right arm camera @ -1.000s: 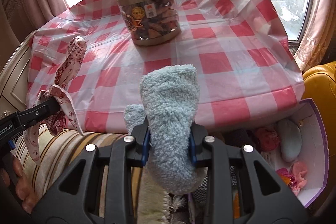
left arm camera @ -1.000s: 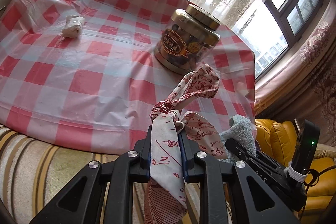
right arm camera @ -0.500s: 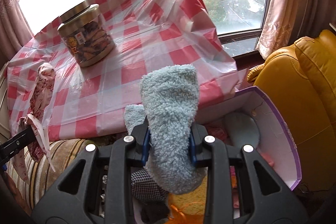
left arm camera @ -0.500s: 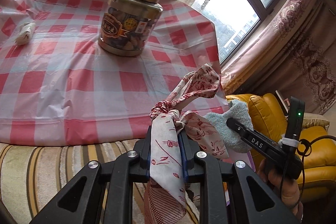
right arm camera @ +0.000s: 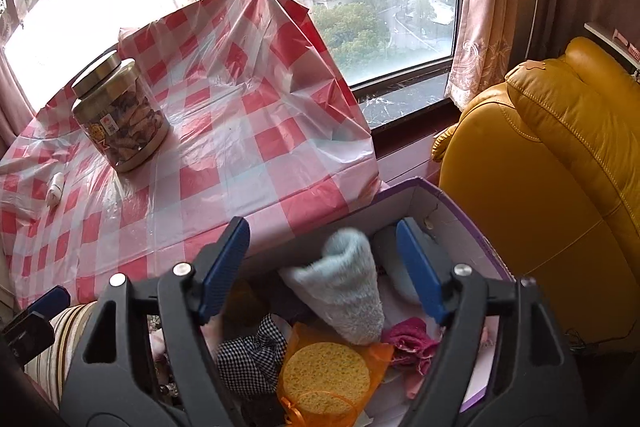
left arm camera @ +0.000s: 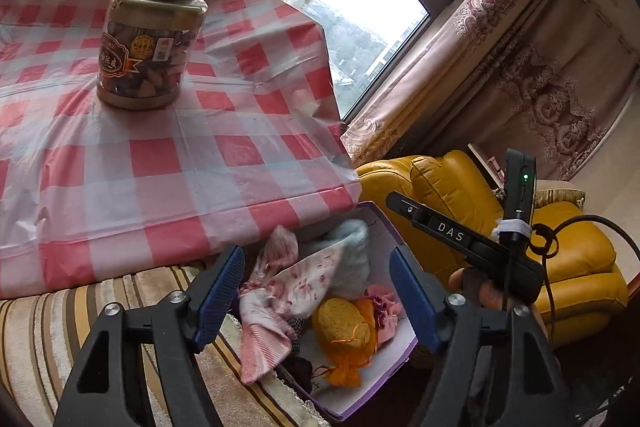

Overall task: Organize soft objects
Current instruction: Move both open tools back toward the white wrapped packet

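My left gripper [left arm camera: 316, 291] is open above a purple-edged box [left arm camera: 404, 351]. The red-patterned cloth [left arm camera: 288, 287] lies loose in the box, draped over its near-left edge. My right gripper [right arm camera: 324, 263] is open over the same box [right arm camera: 476, 227]. The fluffy light-blue sock [right arm camera: 348, 287] lies in the box between the jaws, free of them. A yellow sponge [right arm camera: 324, 375] in an orange mesh bag, a checked cloth [right arm camera: 248, 359] and a pink cloth [right arm camera: 408, 343] also lie inside. A small white roll [right arm camera: 55, 188] rests on the checked tablecloth.
A jar with a gold lid [left arm camera: 148, 39] stands on the red-checked table [left arm camera: 120, 163] left of the box. A yellow leather armchair [right arm camera: 560, 187] stands to the right. A striped sofa edge [left arm camera: 48, 323] runs under the left gripper. The right gripper's body [left arm camera: 468, 243] shows in the left wrist view.
Both grippers swung right from the table to over the box and opened. The patterned cloth and the blue sock dropped out of the jaws into the box.
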Demonstrator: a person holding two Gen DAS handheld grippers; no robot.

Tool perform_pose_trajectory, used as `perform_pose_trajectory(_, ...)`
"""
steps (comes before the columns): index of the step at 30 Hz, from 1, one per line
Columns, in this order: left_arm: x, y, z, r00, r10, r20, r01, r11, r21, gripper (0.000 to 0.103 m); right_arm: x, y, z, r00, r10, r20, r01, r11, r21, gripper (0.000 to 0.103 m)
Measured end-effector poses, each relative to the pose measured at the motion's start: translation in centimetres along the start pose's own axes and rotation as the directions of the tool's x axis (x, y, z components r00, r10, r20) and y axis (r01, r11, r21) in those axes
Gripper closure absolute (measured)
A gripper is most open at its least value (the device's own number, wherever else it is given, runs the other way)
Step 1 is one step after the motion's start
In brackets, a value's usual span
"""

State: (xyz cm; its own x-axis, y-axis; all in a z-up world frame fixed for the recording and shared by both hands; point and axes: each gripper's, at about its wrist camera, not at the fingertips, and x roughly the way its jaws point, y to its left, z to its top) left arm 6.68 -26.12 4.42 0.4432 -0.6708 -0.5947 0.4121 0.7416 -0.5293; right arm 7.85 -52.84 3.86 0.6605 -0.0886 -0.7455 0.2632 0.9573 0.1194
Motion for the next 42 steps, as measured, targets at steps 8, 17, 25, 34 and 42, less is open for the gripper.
perform_pose_trajectory(8,-1.2,2.0,0.4,0.998,0.047,0.037,-0.045,0.998,-0.042,0.027,0.2,1.6,-0.7,0.999,0.039,-0.023,-0.040,0.999,-0.032,0.025)
perform_pose_trajectory(17,-3.7,6.6,1.6,0.984,0.157,0.083,-0.147,0.983,-0.112,0.027,0.6,6.1,-1.5,0.994,0.089,-0.062,-0.097,0.986,-0.139,0.025)
perform_pose_trajectory(25,-7.6,13.1,3.1,0.945,0.307,0.114,-0.278,0.936,-0.215,0.028,1.4,11.3,-2.4,0.981,0.141,-0.133,-0.168,0.961,-0.221,0.025)
perform_pose_trajectory(34,-11.5,20.4,5.9,0.890,0.436,0.134,-0.382,0.873,-0.303,0.028,2.0,16.9,-3.1,0.967,0.174,-0.185,-0.224,0.927,-0.300,0.025)
perform_pose_trajectory(42,-13.8,26.2,7.6,0.846,0.509,0.159,-0.418,0.818,-0.396,0.028,2.3,21.2,-3.4,0.959,0.190,-0.211,-0.258,0.896,-0.361,0.025)
